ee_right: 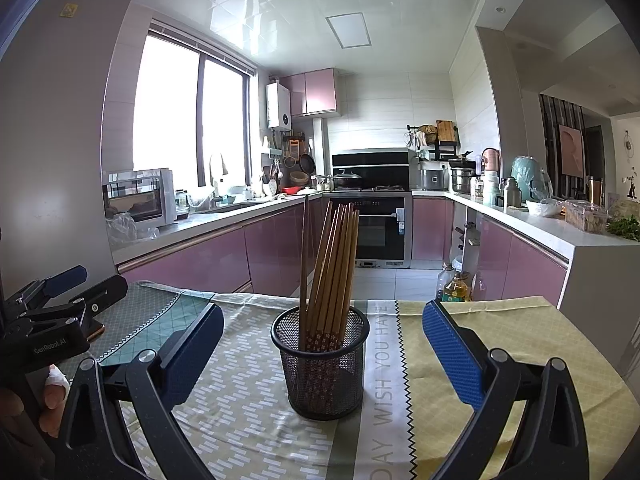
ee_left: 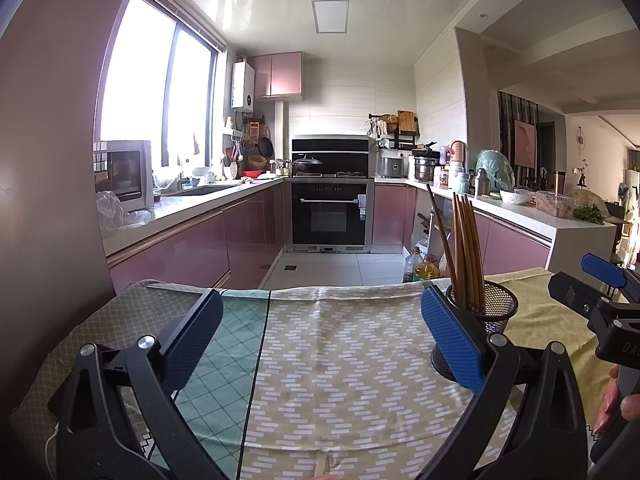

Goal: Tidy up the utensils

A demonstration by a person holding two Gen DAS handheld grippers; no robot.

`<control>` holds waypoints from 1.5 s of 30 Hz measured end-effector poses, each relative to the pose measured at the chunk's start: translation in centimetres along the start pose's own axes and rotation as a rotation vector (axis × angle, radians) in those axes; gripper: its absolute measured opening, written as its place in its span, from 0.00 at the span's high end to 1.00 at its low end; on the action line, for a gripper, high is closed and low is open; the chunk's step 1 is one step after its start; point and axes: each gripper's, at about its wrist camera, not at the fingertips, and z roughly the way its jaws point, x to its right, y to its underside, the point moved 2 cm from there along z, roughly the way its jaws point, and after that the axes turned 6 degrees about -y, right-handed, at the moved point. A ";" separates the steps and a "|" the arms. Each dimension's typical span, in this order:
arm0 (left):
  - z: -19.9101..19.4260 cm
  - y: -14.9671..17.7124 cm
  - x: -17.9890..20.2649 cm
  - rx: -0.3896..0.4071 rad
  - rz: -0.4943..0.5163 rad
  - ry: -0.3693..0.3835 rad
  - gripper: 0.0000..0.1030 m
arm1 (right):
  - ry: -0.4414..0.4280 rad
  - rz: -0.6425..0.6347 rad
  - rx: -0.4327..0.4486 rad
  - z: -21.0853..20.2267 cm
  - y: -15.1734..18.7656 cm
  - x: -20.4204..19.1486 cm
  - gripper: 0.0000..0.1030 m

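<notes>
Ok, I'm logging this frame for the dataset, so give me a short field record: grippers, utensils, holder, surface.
left gripper: open, holding nothing, over the cloth
right gripper: open, holding nothing, facing the holder
chopsticks: wooden, bundled, standing tilted in the holder
holder: black mesh cup, upright on the cloth
tablecloth: patterned, patchwork of green, beige and yellow
loose utensils on cloth: none visible

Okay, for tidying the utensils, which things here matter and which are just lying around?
Job: chopsticks, black mesh holder, left gripper and right gripper, both open.

Lying about: oil bottles on the floor, wok on the stove, patterned tablecloth.
</notes>
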 end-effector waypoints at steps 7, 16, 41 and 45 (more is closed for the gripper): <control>0.1 0.1 0.0 -0.002 0.000 0.002 0.05 | 0.001 0.004 -0.005 0.2 0.1 0.0 0.06; 0.1 0.1 0.0 -0.003 -0.001 0.002 0.05 | 0.003 0.008 -0.003 0.3 0.2 0.0 0.06; 0.2 0.3 0.0 -0.005 0.000 0.002 0.05 | 0.005 0.020 -0.006 0.5 0.5 0.1 0.06; 0.2 0.3 0.0 -0.007 0.000 0.001 0.05 | 0.004 0.021 -0.006 0.5 0.5 0.2 0.06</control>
